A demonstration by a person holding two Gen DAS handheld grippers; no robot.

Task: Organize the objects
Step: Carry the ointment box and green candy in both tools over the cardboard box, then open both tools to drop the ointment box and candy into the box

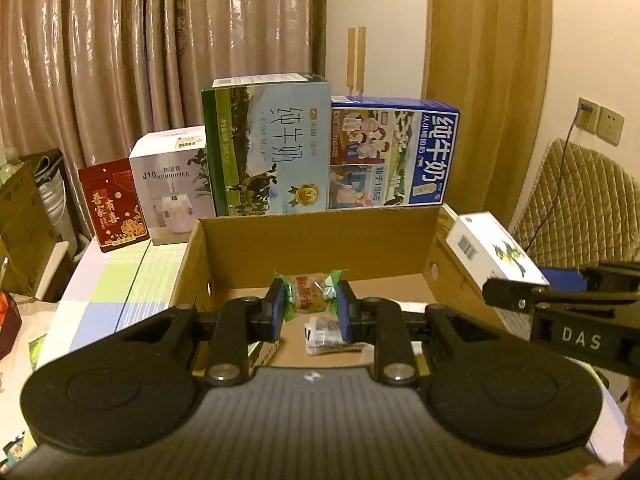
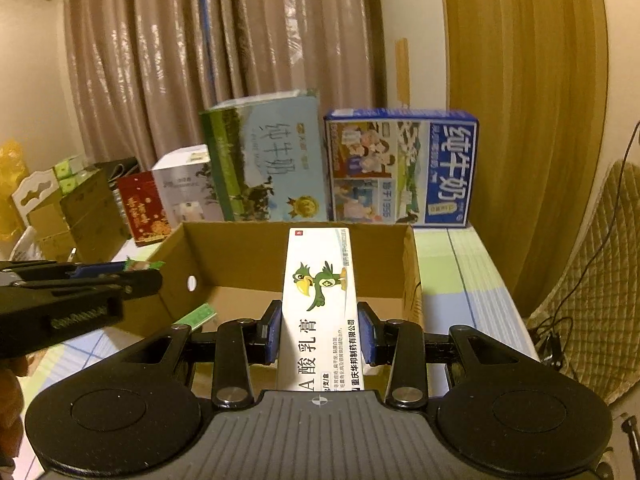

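My left gripper (image 1: 309, 304) is shut on a wrapped candy (image 1: 308, 294) with green twisted ends, held above the open cardboard box (image 1: 316, 236). My right gripper (image 2: 320, 332) is shut on a long white ointment box (image 2: 320, 300) with a green bird on it, held over the near edge of the cardboard box (image 2: 248, 252). The ointment box also shows at the right in the left wrist view (image 1: 494, 250). A small packet (image 1: 324, 330) lies on the cardboard box's floor.
Behind the cardboard box stand a green milk carton (image 1: 268, 148), a blue milk carton (image 1: 394, 152), a white humidifier box (image 1: 172, 184) and a red box (image 1: 114, 204). A checked cloth (image 2: 460, 272) covers the table. A quilted chair (image 2: 600, 264) stands at the right.
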